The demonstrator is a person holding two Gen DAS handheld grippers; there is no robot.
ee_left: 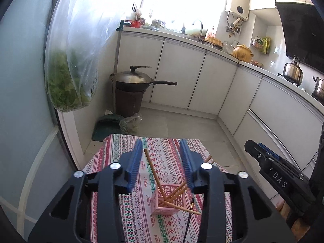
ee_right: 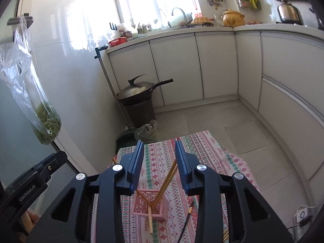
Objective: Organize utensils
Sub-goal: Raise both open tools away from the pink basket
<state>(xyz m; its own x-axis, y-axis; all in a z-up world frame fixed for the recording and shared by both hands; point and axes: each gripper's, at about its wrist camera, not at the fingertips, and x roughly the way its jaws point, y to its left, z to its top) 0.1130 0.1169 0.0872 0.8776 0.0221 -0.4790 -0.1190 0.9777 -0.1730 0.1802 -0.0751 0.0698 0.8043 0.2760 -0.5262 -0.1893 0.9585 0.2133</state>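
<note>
A pink lattice holder (ee_left: 169, 200) stands on the patterned tablecloth (ee_left: 113, 162), with several wooden chopsticks (ee_left: 152, 169) leaning out of it. It also shows in the right wrist view (ee_right: 150, 203) with its chopsticks (ee_right: 167, 179). A black chopstick (ee_left: 189, 216) with a gold band lies on the cloth to the right of the holder, also seen in the right wrist view (ee_right: 186, 221). My left gripper (ee_left: 162, 162) is open and empty, above the holder. My right gripper (ee_right: 160, 159) is open and empty, also above the holder.
A wok (ee_left: 134, 80) sits on a dark bin (ee_left: 129, 103) in the floor corner. A bag of greens (ee_left: 66, 85) hangs on the left wall. White cabinets (ee_left: 182, 75) line the back and right. A dustpan (ee_left: 106, 127) lies on the floor.
</note>
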